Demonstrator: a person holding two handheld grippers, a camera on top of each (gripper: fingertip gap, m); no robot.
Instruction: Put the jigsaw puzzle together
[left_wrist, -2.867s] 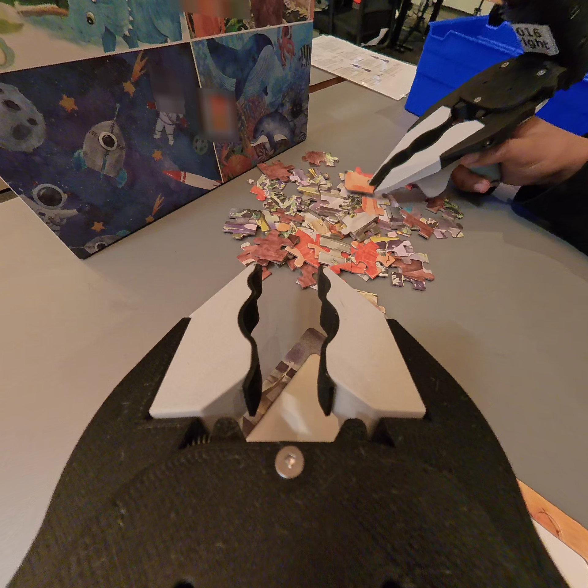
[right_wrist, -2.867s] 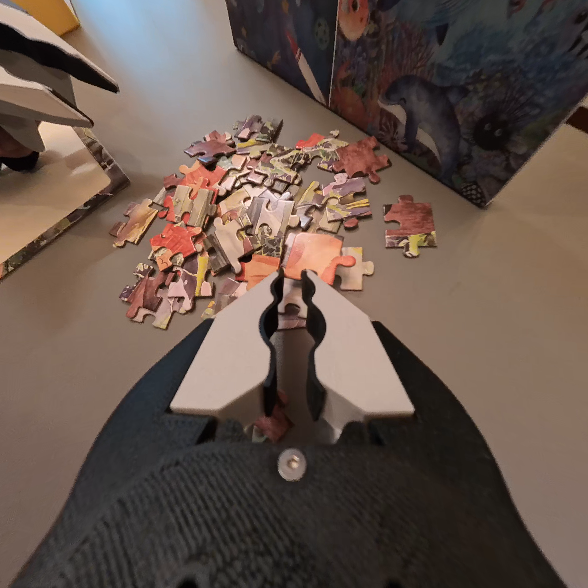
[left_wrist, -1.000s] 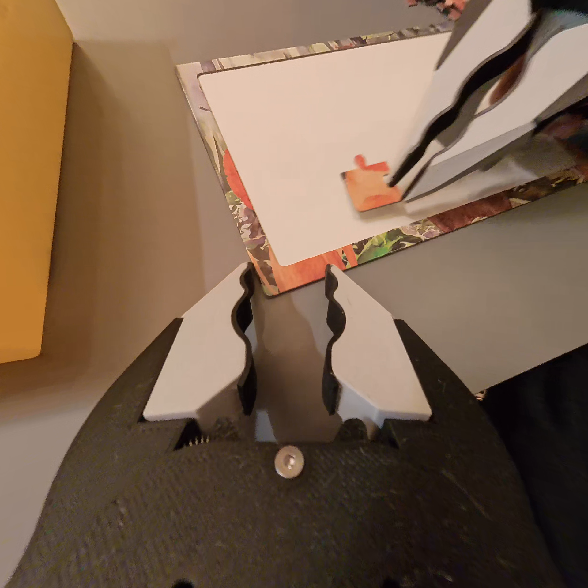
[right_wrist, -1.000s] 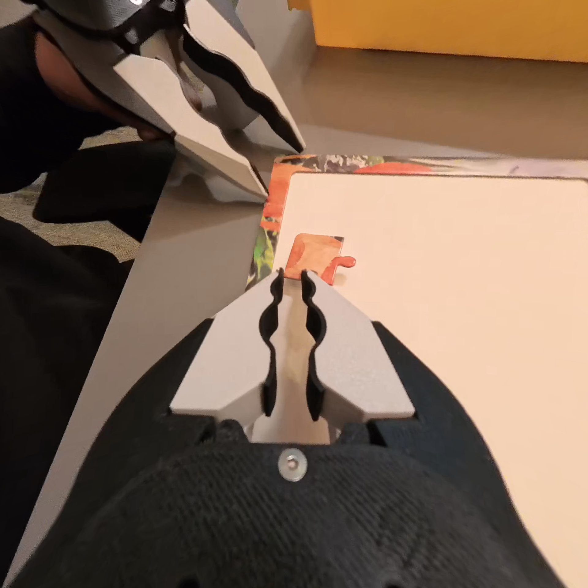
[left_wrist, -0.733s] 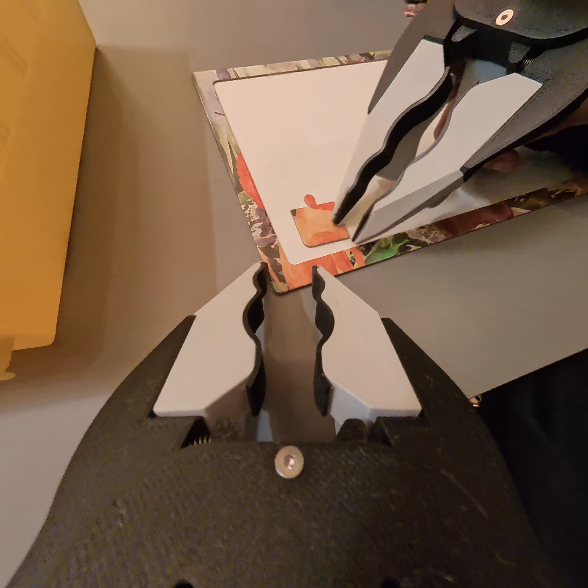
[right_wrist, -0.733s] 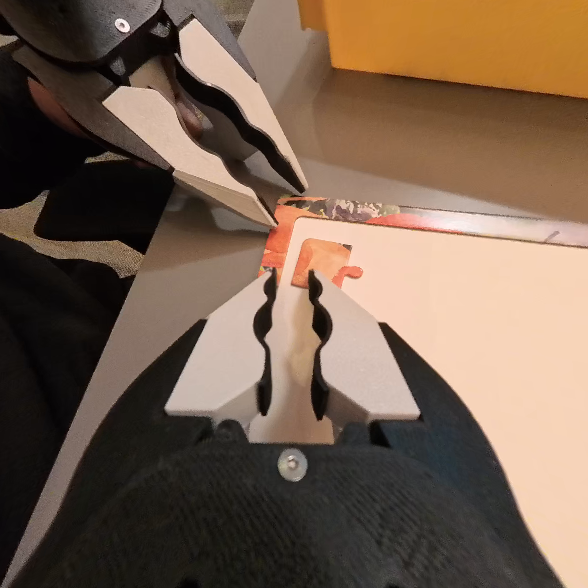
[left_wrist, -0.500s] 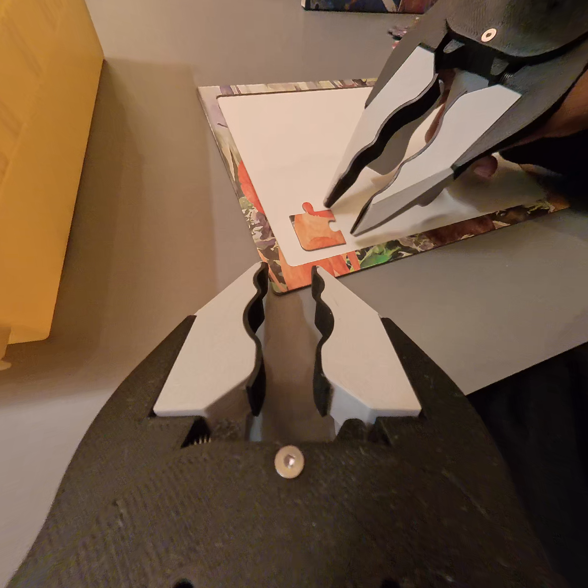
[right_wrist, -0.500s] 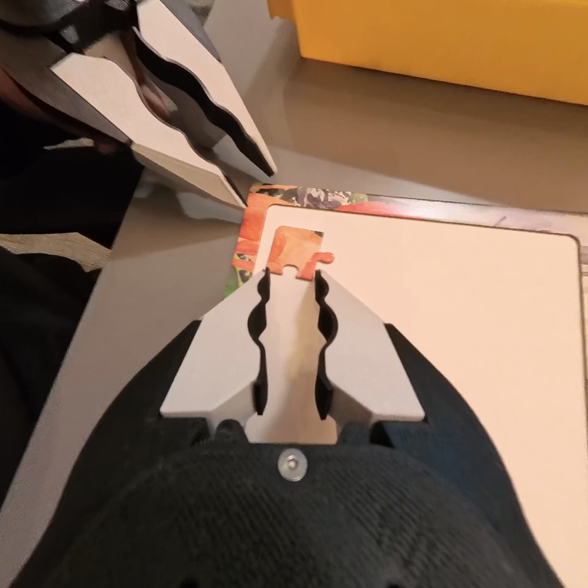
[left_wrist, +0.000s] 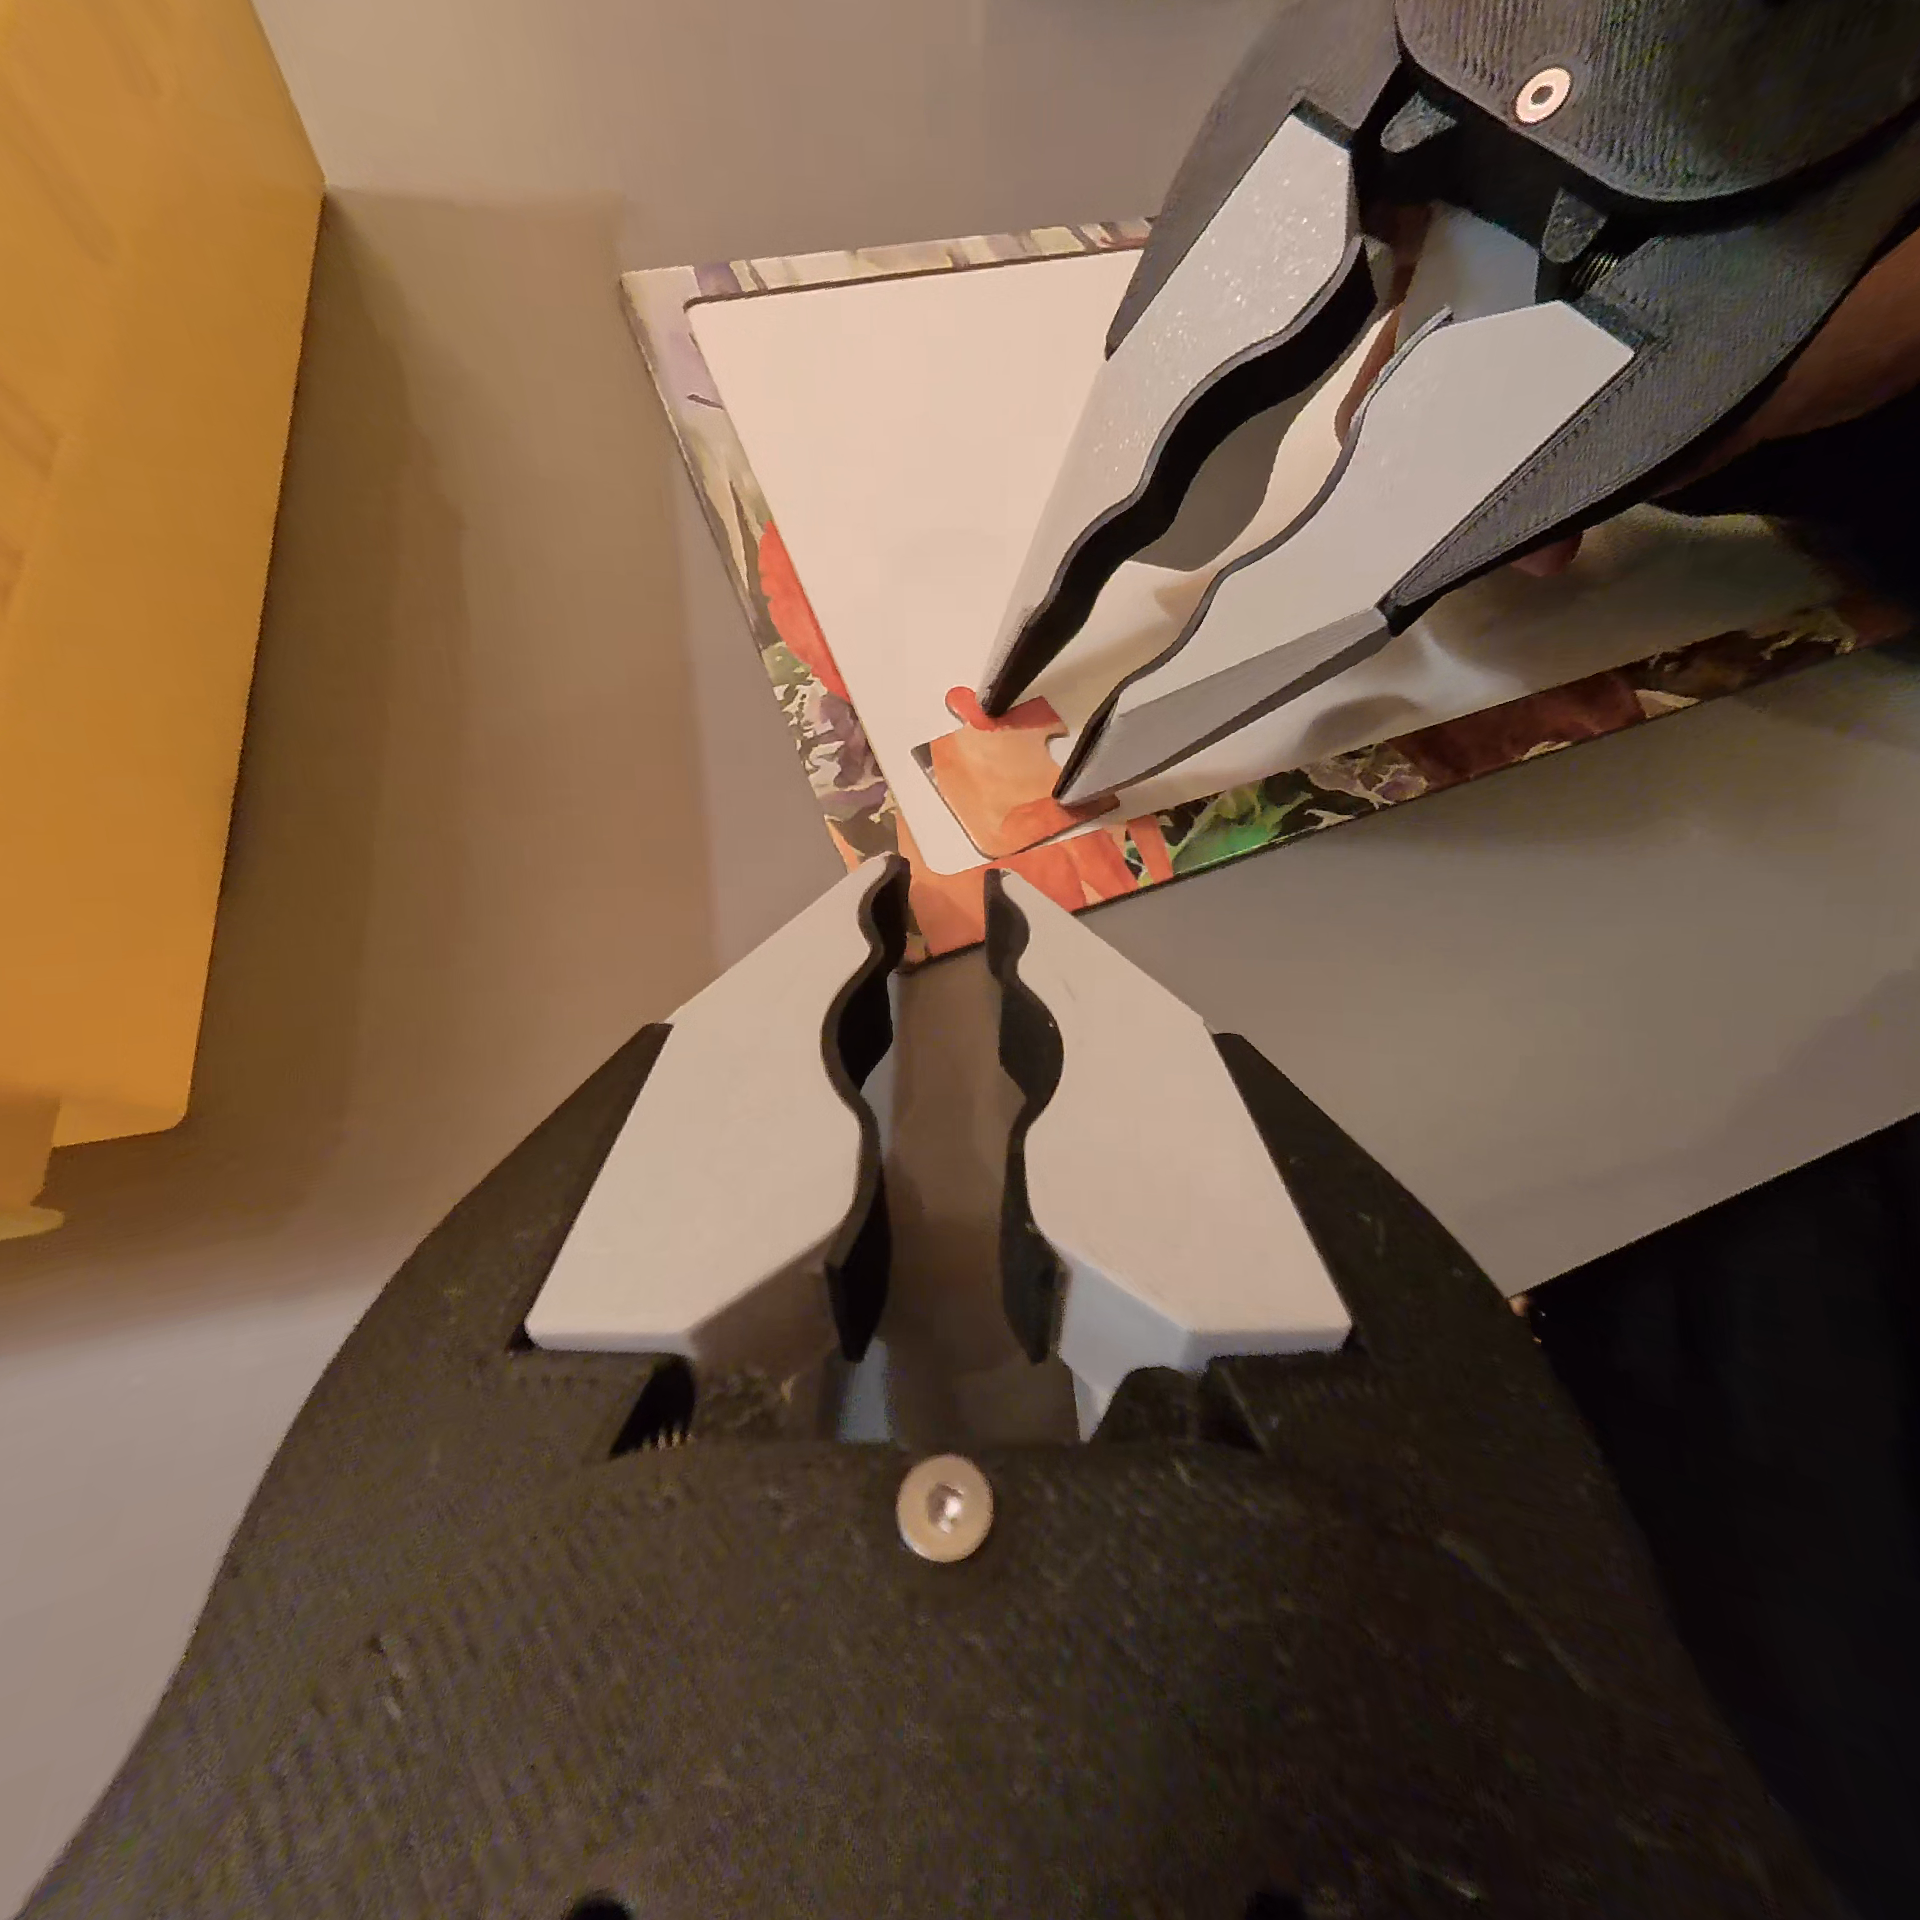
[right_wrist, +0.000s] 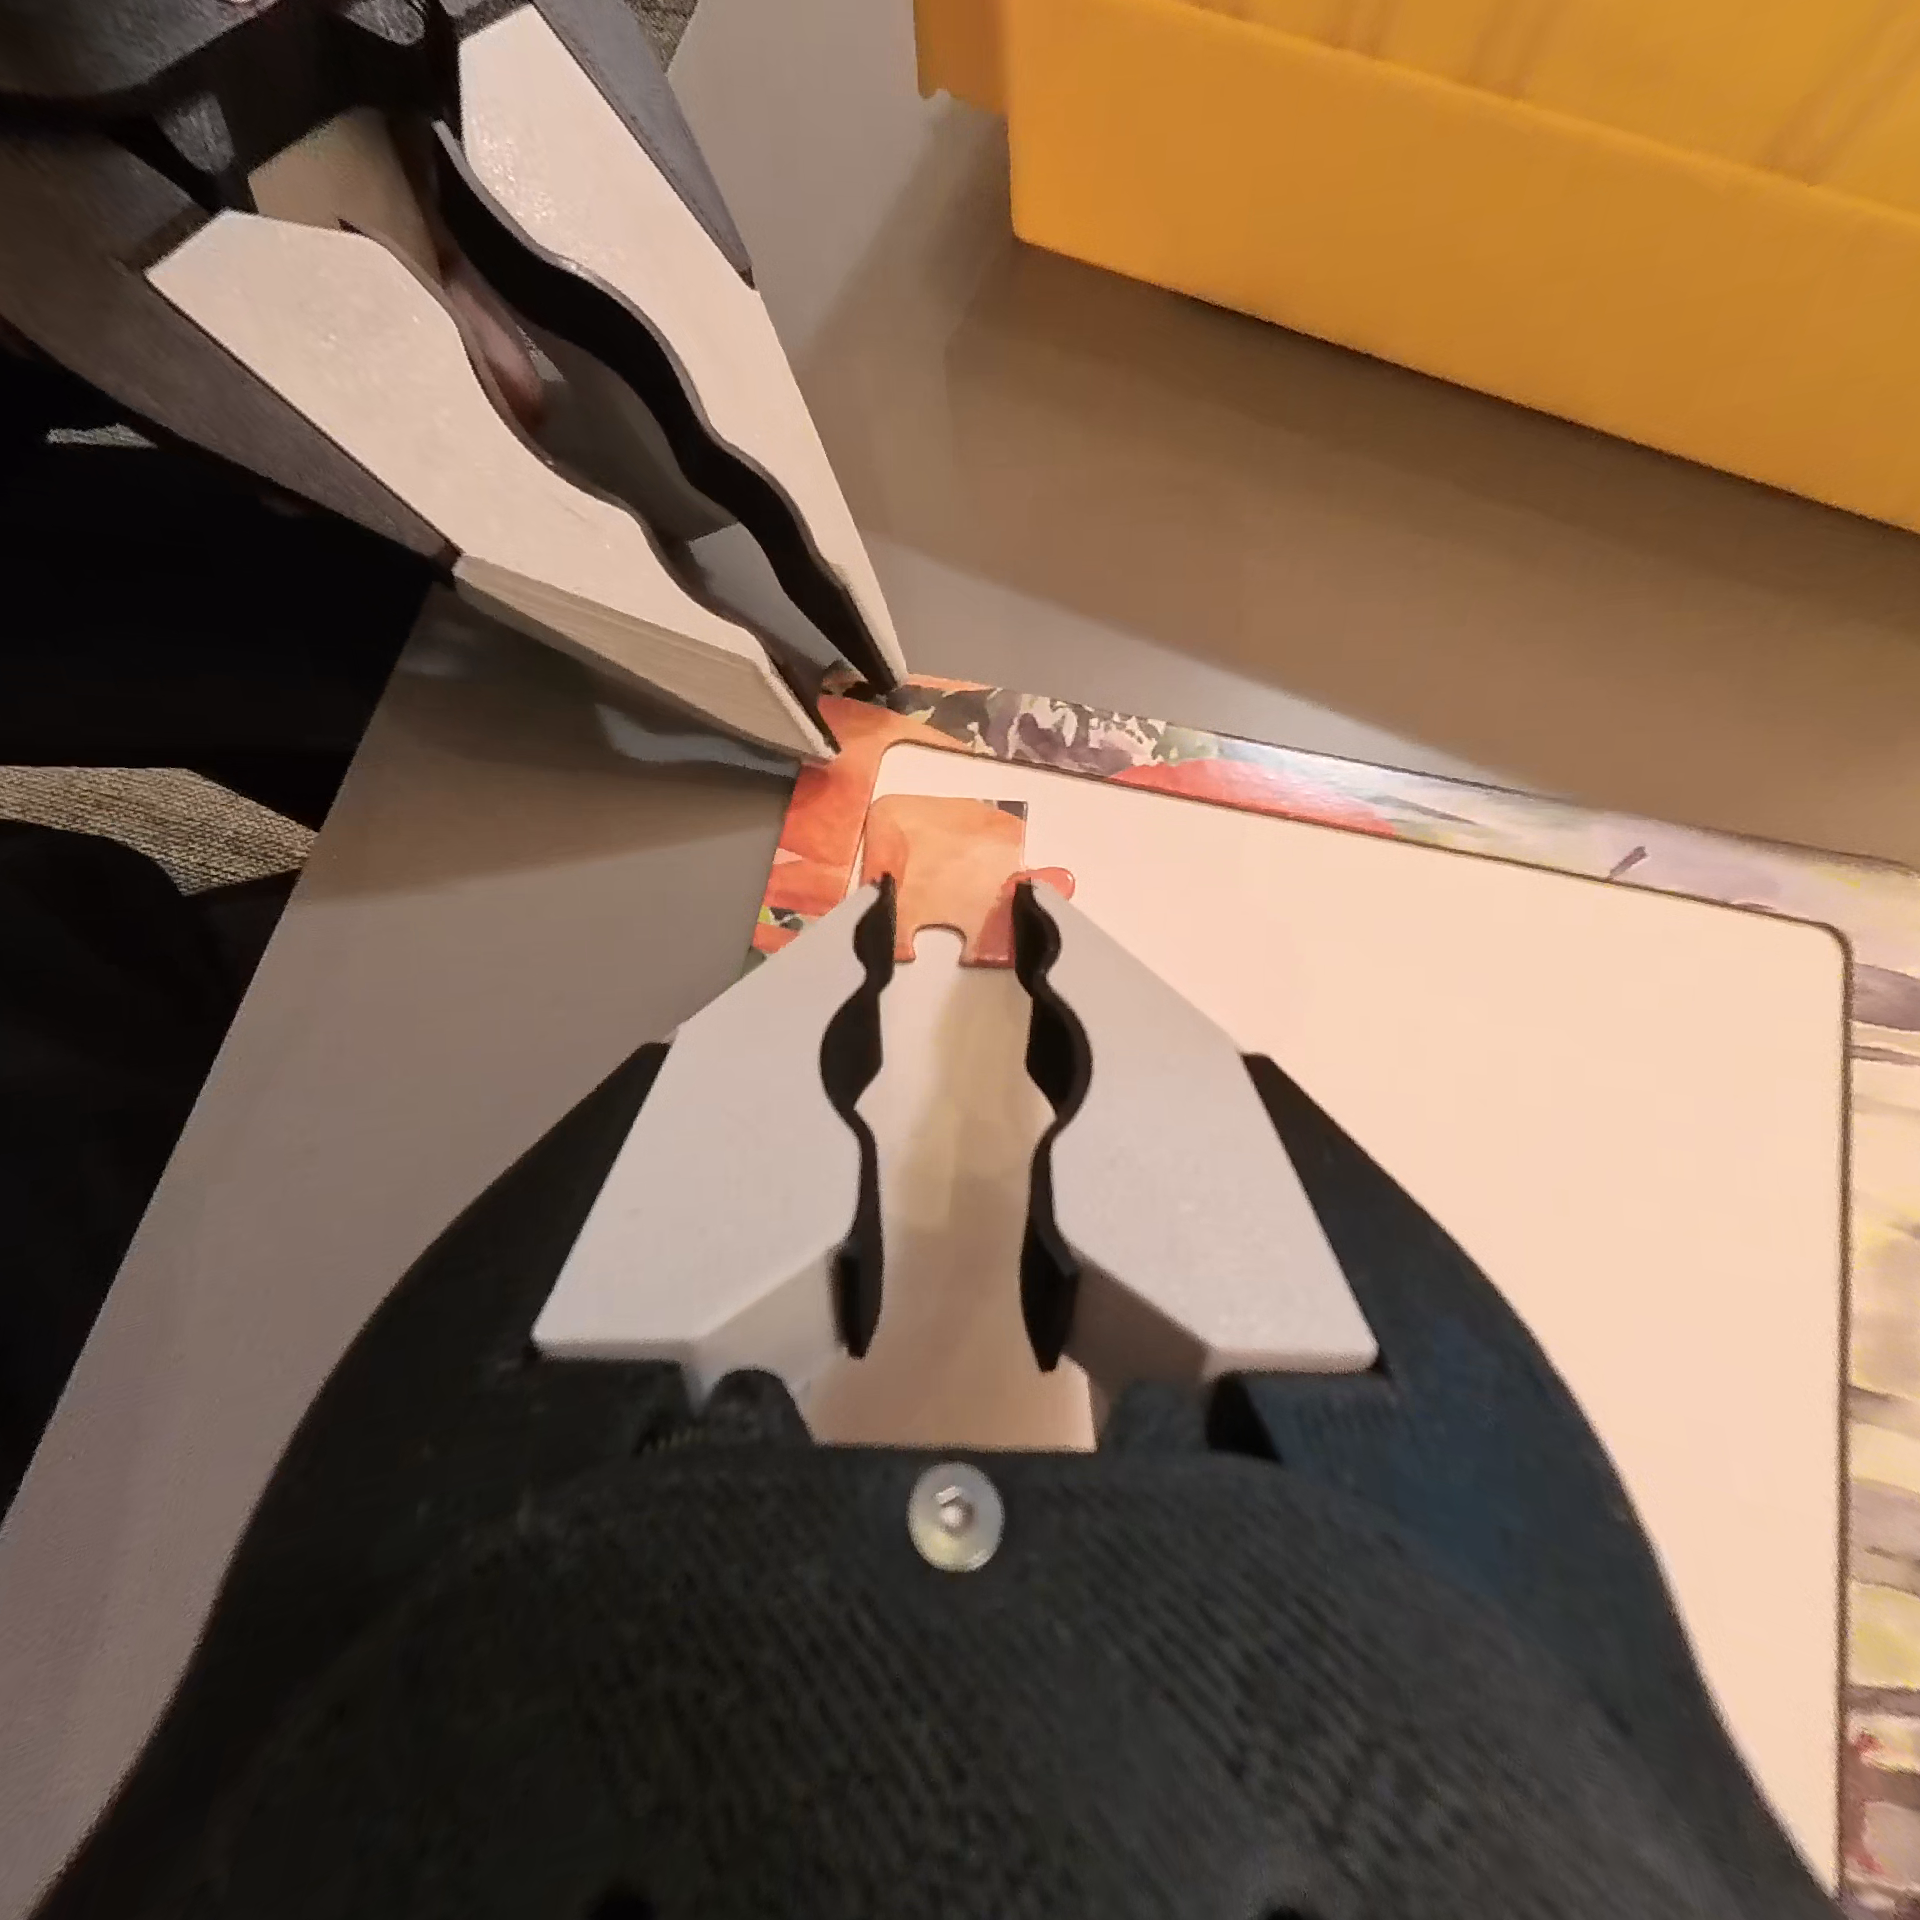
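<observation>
A puzzle tray (left_wrist: 914, 468) with a white inside and a painted border lies on the grey table; it also shows in the right wrist view (right_wrist: 1455, 1039). One orange puzzle piece (left_wrist: 982, 784) lies flat in the tray's corner, close to the border, and is seen in the right wrist view too (right_wrist: 940, 836). My right gripper (right_wrist: 954, 888) is open, with both tips down on the piece; the left wrist view shows it from the side (left_wrist: 1029, 753). My left gripper (left_wrist: 943, 891) is narrowly open and empty, its tips at the tray's outer corner (right_wrist: 857, 712).
A yellow bin (right_wrist: 1455, 208) stands beyond the tray, and shows at the left in the left wrist view (left_wrist: 125, 520). The table's front edge (left_wrist: 1558, 1247) runs close to the tray, with dark clothing beyond it. A hand holds the right gripper.
The right gripper carried the orange piece from the loose pile to the tray's corner, let it go, and set its open tips on it. The left gripper narrowed and moved to the tray's corner.
</observation>
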